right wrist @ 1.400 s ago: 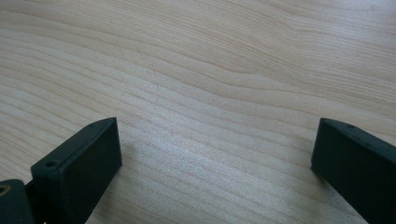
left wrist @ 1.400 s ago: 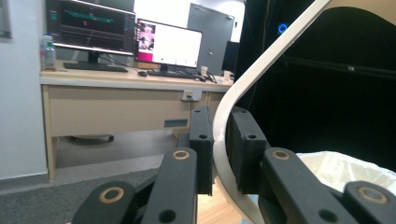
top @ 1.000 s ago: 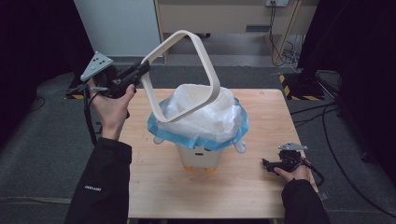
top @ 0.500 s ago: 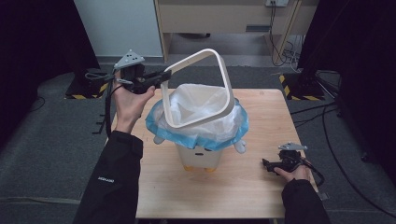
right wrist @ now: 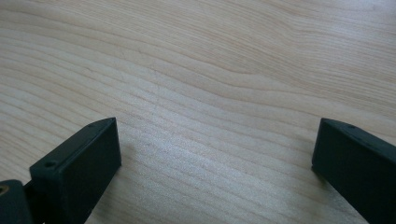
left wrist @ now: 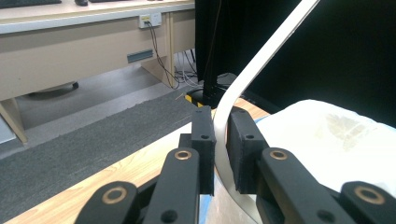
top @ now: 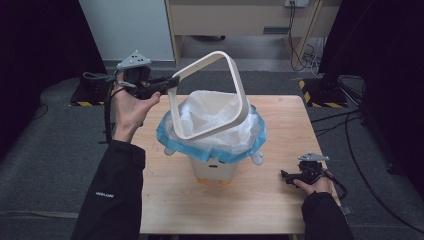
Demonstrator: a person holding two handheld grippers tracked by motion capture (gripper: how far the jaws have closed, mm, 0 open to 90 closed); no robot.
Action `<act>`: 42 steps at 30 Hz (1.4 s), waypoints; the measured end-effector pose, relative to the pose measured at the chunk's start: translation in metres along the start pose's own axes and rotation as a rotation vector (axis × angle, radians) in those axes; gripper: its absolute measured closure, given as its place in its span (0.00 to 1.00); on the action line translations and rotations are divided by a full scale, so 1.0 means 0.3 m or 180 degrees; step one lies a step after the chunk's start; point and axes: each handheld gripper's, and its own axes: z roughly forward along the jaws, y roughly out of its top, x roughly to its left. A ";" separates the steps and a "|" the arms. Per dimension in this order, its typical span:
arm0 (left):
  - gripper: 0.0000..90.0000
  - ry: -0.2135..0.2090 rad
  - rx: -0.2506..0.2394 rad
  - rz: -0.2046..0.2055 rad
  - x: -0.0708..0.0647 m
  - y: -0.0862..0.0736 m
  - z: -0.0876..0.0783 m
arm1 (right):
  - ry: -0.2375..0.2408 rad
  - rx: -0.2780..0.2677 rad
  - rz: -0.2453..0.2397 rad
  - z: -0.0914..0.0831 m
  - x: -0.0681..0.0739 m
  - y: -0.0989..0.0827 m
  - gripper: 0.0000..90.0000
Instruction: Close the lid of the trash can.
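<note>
Nearest to us, the right gripper [top: 289, 176] rests on the wooden table [top: 165, 200] at its near right corner, held by the right hand [top: 312, 184]; in the right gripper view its jaws stand wide apart over bare wood grain [right wrist: 210, 93], released and grasping nothing. Farther in, at the middle of the table, we see a small white bin [top: 215, 167] lined with a white bag [top: 210, 112] whose blue edge [top: 167, 135] is folded over the rim. Above it, a cream rounded-square retaining ring [top: 237, 90] hangs tilted, its lower edge down over the bag opening and its upper edge raised away. At the far left, the left gripper [top: 170, 81] is clenched on the ring's left corner; in the left gripper view both pads [left wrist: 204, 140] press the thin band [left wrist: 224, 116] between them. Beyond the table lie grey carpet [top: 60, 145] and a desk [top: 240, 17].
</note>
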 end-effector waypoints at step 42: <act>0.61 0.0100 0.0170 0.0095 -0.036 -0.061 0.182 | 0.0013 -0.0003 -0.0022 0.000 -0.001 0.000 0.02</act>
